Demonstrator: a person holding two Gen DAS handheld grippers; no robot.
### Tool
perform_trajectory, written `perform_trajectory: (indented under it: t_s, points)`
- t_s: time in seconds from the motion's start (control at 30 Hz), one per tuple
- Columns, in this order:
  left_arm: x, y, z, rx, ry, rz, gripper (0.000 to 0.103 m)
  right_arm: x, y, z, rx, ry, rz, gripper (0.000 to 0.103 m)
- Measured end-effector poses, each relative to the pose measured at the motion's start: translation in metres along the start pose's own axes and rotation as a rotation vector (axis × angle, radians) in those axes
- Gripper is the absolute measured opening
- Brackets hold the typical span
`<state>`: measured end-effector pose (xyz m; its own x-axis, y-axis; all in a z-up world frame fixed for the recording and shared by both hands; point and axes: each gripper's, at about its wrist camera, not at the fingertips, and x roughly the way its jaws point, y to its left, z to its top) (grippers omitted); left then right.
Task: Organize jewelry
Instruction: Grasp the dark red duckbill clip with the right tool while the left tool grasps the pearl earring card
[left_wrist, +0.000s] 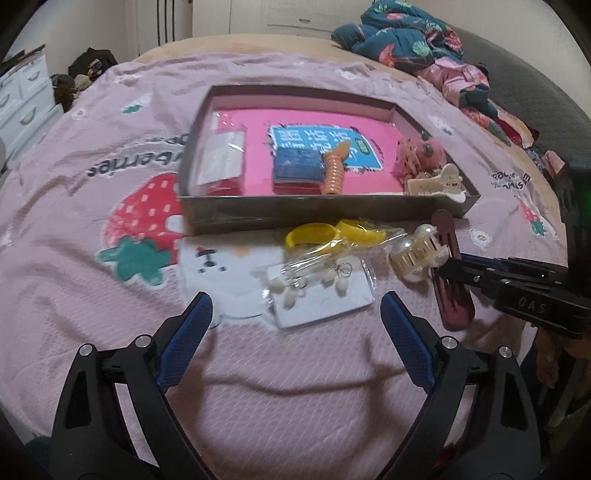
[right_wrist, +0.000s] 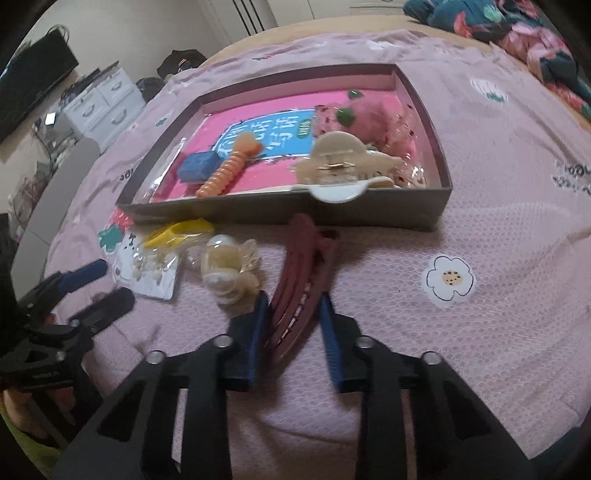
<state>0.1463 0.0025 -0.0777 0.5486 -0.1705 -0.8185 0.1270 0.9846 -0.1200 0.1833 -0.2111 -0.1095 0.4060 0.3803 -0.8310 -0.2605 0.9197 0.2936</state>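
A shallow grey box (left_wrist: 325, 213) (right_wrist: 221, 213) with a pink floor holds an orange clip (left_wrist: 334, 171) (right_wrist: 227, 168), a blue item (left_wrist: 297, 164), a cream claw clip (left_wrist: 436, 182) (right_wrist: 340, 162) and a pink fluffy piece (right_wrist: 365, 114). In front of it lie a yellow bangle in plastic (left_wrist: 314, 236), an earring card (left_wrist: 321, 288) (right_wrist: 155, 273), a pearl claw clip (left_wrist: 417, 254) (right_wrist: 225, 269) and a maroon hair clip (left_wrist: 452, 280) (right_wrist: 299, 273). My left gripper (left_wrist: 295, 310) is open just short of the earring card. My right gripper (right_wrist: 291, 310) straddles the maroon clip, jaws close beside it.
Everything lies on a pink strawberry-print bedspread (left_wrist: 110, 184) (right_wrist: 480, 221). Crumpled floral bedding (left_wrist: 417, 37) lies at the far right. White drawers (left_wrist: 22, 96) (right_wrist: 99, 99) stand beyond the bed at left. The left gripper also shows at the left edge of the right wrist view (right_wrist: 99, 291).
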Motion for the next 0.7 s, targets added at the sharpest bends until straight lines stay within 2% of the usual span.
perform_trajectory:
  t_s: [0.27,0.3,0.37,0.4,0.43,0.7]
  points:
    - [0.029,-0.010,0.006,0.013,0.044,0.015,0.085,-0.007,-0.011,0.005,0.028,-0.049,0.112,0.010]
    - [0.031,-0.011,0.007,0.019,0.043,0.022,0.082,-0.008,-0.011,0.005,0.023,-0.054,0.113,0.010]
    - [0.031,-0.013,0.008,0.031,0.032,0.041,0.061,-0.010,-0.008,0.006,0.013,-0.062,0.118,0.010]
    - [0.031,-0.012,0.008,0.032,0.031,0.041,0.059,-0.011,-0.007,0.006,0.008,-0.066,0.120,0.010]
    - [0.030,-0.012,0.009,0.030,0.031,0.035,0.053,-0.012,-0.006,0.006,0.004,-0.069,0.118,0.010]
    - [0.016,-0.001,0.004,-0.016,0.013,-0.023,0.044,-0.028,-0.001,0.002,-0.045,-0.123,0.065,0.010]
